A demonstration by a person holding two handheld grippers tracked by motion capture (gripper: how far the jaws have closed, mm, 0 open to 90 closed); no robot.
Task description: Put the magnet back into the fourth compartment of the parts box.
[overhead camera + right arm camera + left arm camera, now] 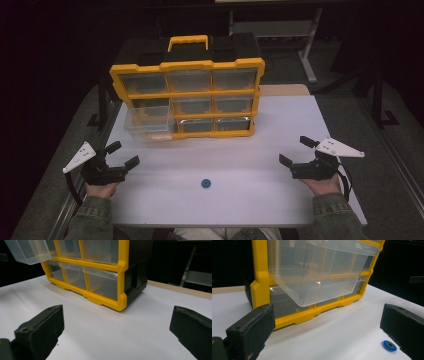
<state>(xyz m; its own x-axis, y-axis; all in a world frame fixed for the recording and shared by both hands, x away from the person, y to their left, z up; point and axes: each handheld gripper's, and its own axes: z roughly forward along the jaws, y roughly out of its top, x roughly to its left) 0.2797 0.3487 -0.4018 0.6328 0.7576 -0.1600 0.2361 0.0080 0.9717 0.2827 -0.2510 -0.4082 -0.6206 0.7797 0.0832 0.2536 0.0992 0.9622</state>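
high view, drawer (145, 122) overhanging, tools apart

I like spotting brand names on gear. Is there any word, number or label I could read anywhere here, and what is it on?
No text here can be read.
Faint embossed marks run along the rim of the pulled-out clear plastic drawer of the yellow-framed organiser case: too small and blurred to read.

A yellow drawer cabinet (187, 97) (one clear drawer (146, 121) pulled out) stands behind a blue disc (205, 183).
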